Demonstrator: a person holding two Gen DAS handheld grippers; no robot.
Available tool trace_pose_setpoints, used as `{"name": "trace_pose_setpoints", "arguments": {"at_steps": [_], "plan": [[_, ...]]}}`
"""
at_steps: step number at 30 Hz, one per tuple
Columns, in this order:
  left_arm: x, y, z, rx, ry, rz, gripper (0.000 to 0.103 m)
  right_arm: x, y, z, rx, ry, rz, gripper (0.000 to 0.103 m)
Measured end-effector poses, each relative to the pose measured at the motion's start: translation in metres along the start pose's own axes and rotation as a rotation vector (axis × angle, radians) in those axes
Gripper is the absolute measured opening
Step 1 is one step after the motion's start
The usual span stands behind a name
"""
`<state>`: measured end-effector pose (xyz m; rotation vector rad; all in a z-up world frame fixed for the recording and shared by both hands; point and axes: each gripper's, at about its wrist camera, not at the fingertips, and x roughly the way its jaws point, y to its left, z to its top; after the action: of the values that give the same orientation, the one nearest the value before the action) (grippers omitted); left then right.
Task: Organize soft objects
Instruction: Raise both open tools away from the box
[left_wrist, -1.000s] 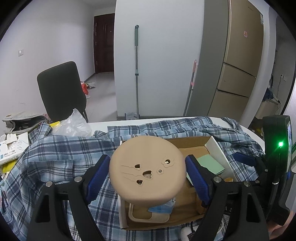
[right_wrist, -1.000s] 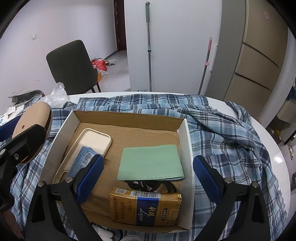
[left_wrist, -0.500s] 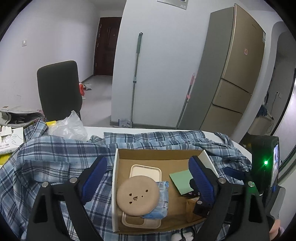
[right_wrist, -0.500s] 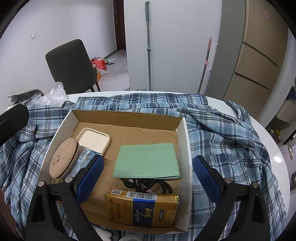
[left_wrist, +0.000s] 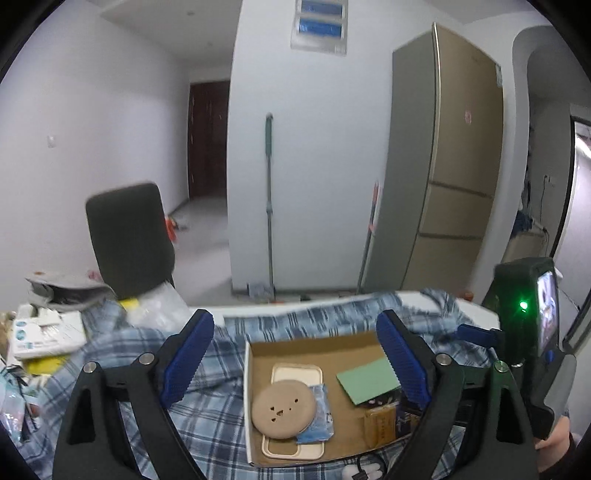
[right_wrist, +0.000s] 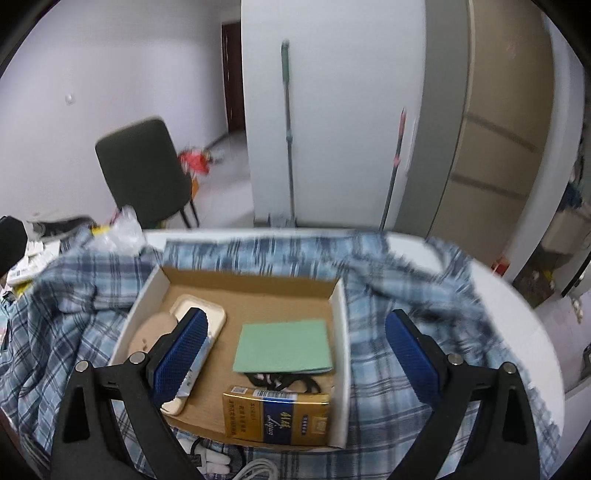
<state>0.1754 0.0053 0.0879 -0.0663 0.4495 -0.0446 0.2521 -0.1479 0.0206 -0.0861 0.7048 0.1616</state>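
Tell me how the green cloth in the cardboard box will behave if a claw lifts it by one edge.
The green cloth lies thin and flat against the box floor, so it will probably droop rather than hold shape. It looks light. Lying so flat, its edge may be hard to pinch.

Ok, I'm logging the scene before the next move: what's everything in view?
cardboard box: one, brown inside, white walls, on the shirt
plaid shirt: one, blue, spread over the table
round pad: one, tan, in the box's left part, on the tray
tray: one, cream, box's left
blue packet: one, beside the pad
green cloth: one, box's middle
gold pack: one, box's near edge
chair: one, dark, behind the table
mop: one, green handle, against the wall
left claw: blue pads, open, empty
right claw: blue pads, open, empty
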Motion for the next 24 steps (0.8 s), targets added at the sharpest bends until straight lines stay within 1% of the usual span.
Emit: {"name": "trace_pose_setpoints", "arguments": {"at_steps": [2, 5, 7, 10, 12, 15, 17, 19, 21, 22, 24], "plan": [[-0.016, 0.003, 0.002, -0.008, -0.025, -0.004, 0.091, -0.016, 0.000, -0.002, -0.004, -0.037, -0.007, 0.096], [-0.039, 0.004, -0.001, -0.006, -0.058, -0.012, 0.091, -0.037, -0.002, -0.011, -0.005, -0.054, 0.042, 0.096], [-0.054, 0.004, -0.007, -0.004, -0.079, -0.014, 0.091, -0.048, -0.003, -0.019, -0.016, -0.074, 0.056, 0.096], [-0.073, 0.006, -0.020, 0.001, -0.085, -0.035, 0.091, -0.066, -0.001, -0.036, -0.052, -0.112, 0.062, 0.096], [-0.082, 0.009, -0.031, -0.015, -0.088, -0.041, 0.091, -0.074, 0.000, -0.048, -0.072, -0.119, 0.083, 0.096], [-0.085, 0.009, -0.045, -0.035, -0.062, -0.071, 0.091, -0.079, 0.001, -0.065, -0.088, -0.108, 0.126, 0.096], [-0.082, 0.005, -0.054, -0.024, -0.031, -0.086, 0.091, -0.078, 0.002, -0.076, -0.083, -0.095, 0.146, 0.096], [-0.079, 0.001, -0.065, 0.001, -0.017, -0.106, 0.091, -0.077, 0.003, -0.087, -0.072, -0.110, 0.135, 0.096], [-0.075, -0.004, -0.074, 0.025, -0.012, -0.092, 0.091, -0.076, 0.003, -0.097, -0.056, -0.156, 0.116, 0.097], [-0.072, -0.004, -0.078, 0.029, -0.007, -0.087, 0.091, -0.073, 0.003, -0.100, -0.059, -0.162, 0.120, 0.097], [-0.064, -0.003, -0.086, 0.019, 0.016, -0.100, 0.091, -0.063, 0.002, -0.105, -0.060, -0.142, 0.135, 0.097]]}}
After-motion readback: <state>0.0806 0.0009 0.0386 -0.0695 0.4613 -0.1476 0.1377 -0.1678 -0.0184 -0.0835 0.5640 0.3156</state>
